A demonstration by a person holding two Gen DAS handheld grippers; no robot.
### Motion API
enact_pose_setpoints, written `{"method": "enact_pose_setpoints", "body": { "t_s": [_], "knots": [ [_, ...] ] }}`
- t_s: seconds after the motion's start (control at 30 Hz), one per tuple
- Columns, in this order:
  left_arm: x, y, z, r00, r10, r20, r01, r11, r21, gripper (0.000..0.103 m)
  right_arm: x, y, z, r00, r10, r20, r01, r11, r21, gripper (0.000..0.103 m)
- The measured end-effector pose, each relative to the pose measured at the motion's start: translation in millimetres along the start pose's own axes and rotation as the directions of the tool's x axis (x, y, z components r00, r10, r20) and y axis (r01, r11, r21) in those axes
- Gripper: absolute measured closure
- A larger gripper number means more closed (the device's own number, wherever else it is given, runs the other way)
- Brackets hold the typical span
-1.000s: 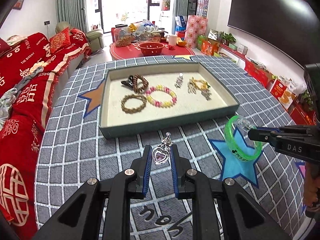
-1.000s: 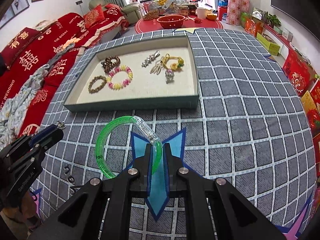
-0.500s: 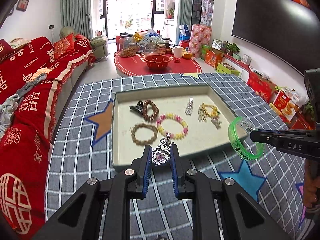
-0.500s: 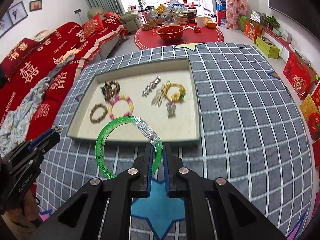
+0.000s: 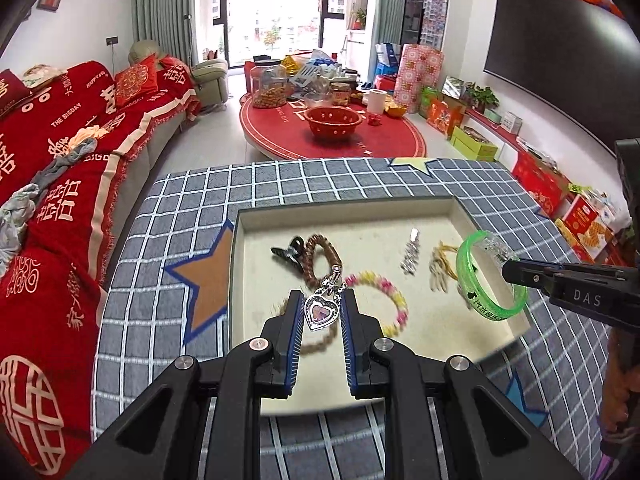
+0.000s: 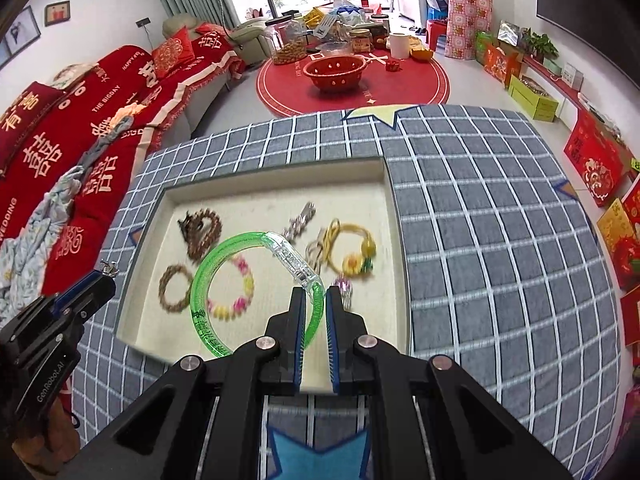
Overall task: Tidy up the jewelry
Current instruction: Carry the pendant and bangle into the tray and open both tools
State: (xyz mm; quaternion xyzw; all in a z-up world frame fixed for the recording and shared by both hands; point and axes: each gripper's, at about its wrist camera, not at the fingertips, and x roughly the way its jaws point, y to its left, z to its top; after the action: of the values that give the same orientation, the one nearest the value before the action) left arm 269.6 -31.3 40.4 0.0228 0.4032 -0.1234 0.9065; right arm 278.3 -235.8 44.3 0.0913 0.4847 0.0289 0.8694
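From left to right, we see the left gripper [image 5: 320, 312] pinching a heart pendant [image 5: 320, 311] above the tray [image 5: 344, 205], near its front edge. The right gripper [image 6: 318, 306] is clamped on a green bangle [image 6: 212, 276] (its clear clasp uppermost), held over the tray. Below lie bead bracelets [image 6: 173, 289], a hair claw [image 5: 289, 255] and a yellow hair tie [image 6: 352, 254], all on the tray's floor.

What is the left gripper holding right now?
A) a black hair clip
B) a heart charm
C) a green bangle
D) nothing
B: the heart charm sits pinched between the jaws of the left gripper, above the tray; the right gripper has the green bangle.
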Motion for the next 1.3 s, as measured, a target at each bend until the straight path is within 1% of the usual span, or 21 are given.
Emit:
{"method": "enact_pose_setpoints", "body": {
  "t_s": [0.07, 0.27, 0.53, 0.83, 1.17, 1.3],
  "knots": [
    [9.3, 1.2, 6.2, 1.000, 0.003, -0.011, -0.004, 1.000, -0.007, 0.072, 7.7, 0.4, 7.3, 1.000, -0.008, -0.003, 0.008, 1.000, 0.001, 0.092],
    [37.3, -5.1, 15.5, 0.999, 0.028, -0.041, -0.028, 1.000, 0.013, 0.072, 31.7, 0.1, 19.5, 0.999, -0.031, -0.020, 0.031, 1.000, -0.002, 0.092],
    [66.5, -10.4, 11.7, 0.995, 0.061, -0.077, -0.059, 0.998, 0.033, 0.072, 55.2, -0.9, 24.1, 0.998, -0.058, -0.036, 0.058, 0.998, -0.015, 0.093],
    [84.6, -10.9, 2.2, 0.991, 0.082, -0.109, -0.078, 0.996, 0.043, 0.072, 74.3, 0.3, 16.2, 0.995, -0.074, -0.061, 0.072, 0.997, -0.032, 0.093],
    [93.1, -21.7, -3.7, 0.987, 0.109, -0.120, -0.099, 0.992, 0.082, 0.072, 83.0, 2.7, 11.7, 0.994, -0.085, -0.070, 0.082, 0.996, -0.047, 0.093],
    [97.0, -24.6, -6.7, 0.983, 0.121, -0.138, -0.108, 0.989, 0.099, 0.072, 83.2, 4.4, 11.6, 0.994, -0.092, -0.066, 0.089, 0.995, -0.055, 0.092]
  ]
}}
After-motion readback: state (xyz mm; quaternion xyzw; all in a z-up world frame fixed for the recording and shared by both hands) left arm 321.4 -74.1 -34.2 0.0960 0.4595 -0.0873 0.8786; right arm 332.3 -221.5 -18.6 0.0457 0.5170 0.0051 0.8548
